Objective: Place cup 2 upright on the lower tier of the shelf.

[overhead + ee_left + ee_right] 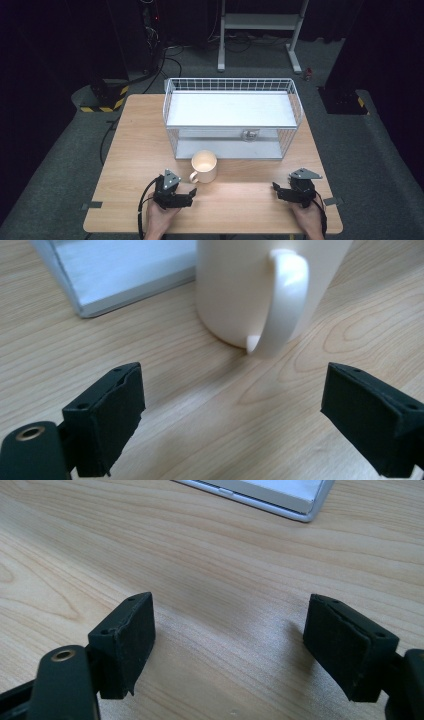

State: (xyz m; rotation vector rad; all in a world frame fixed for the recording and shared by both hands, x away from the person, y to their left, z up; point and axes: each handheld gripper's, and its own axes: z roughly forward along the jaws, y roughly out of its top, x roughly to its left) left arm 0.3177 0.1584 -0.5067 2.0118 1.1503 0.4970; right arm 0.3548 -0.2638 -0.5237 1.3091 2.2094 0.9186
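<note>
A cream mug (pixel 205 166) stands upright on the wooden table (pixel 130 150), just in front of the white wire rack (pixel 231 117). Its handle (pixel 280 300) points toward my left gripper (pixel 188 194), which rests open on the table a short way in front and to the left of the mug. In the left gripper view the handle sits ahead between the two black jaws, apart from both. My right gripper (pixel 278 190) lies open near the table's front right, with bare wood between its jaws (pixel 227 645).
The two-tier wire rack holds a small metal object (pixel 249 134) on its lower shelf. Its base edge (pixel 280 502) appears at the top of the right gripper view. Beyond the table are a metal stand (pixel 260 30), cables and dark floor.
</note>
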